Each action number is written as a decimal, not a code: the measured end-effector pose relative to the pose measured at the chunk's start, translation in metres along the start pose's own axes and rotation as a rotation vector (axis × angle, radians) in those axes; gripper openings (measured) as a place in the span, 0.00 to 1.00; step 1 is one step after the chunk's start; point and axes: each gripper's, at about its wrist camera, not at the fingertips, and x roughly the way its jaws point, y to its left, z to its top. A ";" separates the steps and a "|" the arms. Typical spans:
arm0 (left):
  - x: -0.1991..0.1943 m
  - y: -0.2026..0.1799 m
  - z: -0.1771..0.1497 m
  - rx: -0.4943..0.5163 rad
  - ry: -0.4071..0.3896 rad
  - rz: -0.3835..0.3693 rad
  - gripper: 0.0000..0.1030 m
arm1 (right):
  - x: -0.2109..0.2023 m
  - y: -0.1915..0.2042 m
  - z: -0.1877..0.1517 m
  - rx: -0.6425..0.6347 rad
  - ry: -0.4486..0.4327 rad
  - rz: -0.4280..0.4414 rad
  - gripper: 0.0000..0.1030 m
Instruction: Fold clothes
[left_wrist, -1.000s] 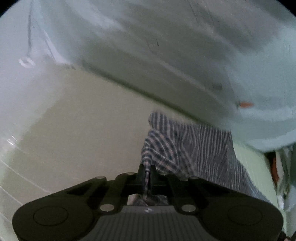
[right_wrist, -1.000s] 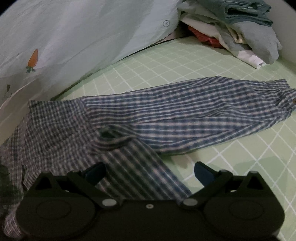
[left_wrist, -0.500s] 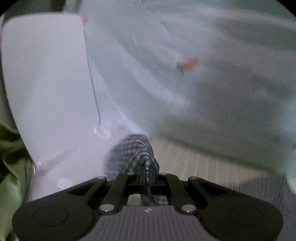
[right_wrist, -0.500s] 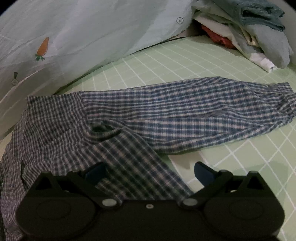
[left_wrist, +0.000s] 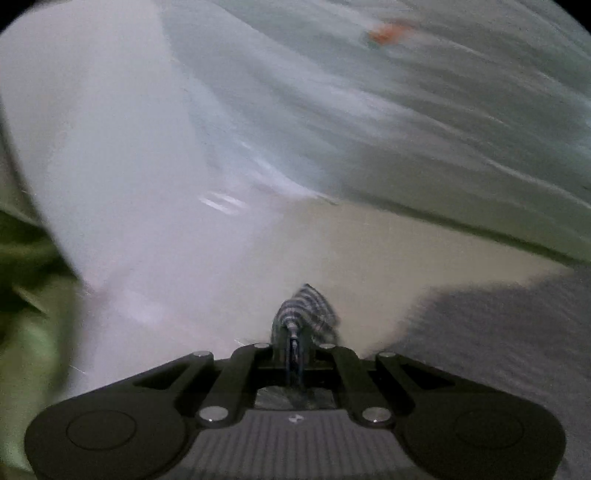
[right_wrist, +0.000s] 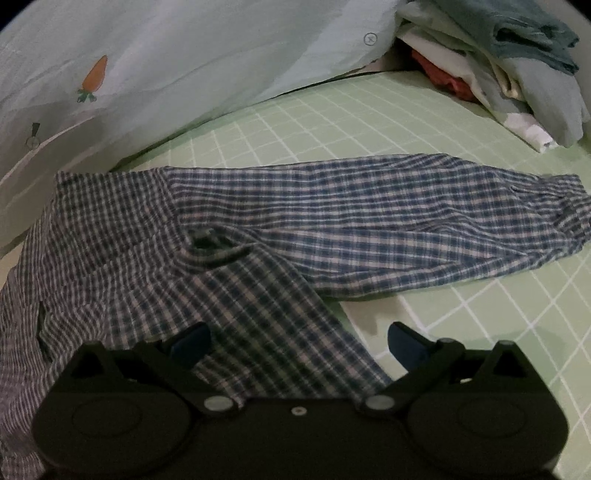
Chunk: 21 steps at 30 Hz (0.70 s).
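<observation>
A blue-and-white checked shirt (right_wrist: 280, 229) lies spread on the green grid sheet (right_wrist: 388, 125), one long sleeve (right_wrist: 424, 221) stretched to the right. My right gripper (right_wrist: 297, 341) hovers open just above the shirt's near part, its blue pads (right_wrist: 192, 341) wide apart with cloth below them. In the blurred left wrist view, my left gripper (left_wrist: 293, 332) is shut on a bunched edge of the checked shirt (left_wrist: 306, 308), lifted off the bed. More of the shirt shows as a grey blur (left_wrist: 509, 332) at the lower right.
A pale blue quilt with a carrot print (right_wrist: 166, 62) borders the far side of the sheet. A pile of folded clothes (right_wrist: 509, 62) sits at the far right corner. In the left wrist view a white pillow (left_wrist: 92, 129) stands to the left.
The left gripper has swung round with the shirt edge pinched, so its view turned from the shirt toward the pillow and quilt. The right gripper stayed put and open.
</observation>
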 end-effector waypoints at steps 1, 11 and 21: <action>0.002 0.017 0.009 -0.030 -0.021 0.048 0.04 | 0.000 0.001 0.000 -0.005 0.000 -0.002 1.00; 0.006 0.071 0.023 -0.238 0.020 0.096 0.67 | -0.014 0.004 0.017 -0.040 -0.083 -0.031 1.00; 0.034 -0.078 0.014 0.031 0.193 -0.303 0.82 | 0.027 0.062 0.100 -0.124 -0.145 0.096 1.00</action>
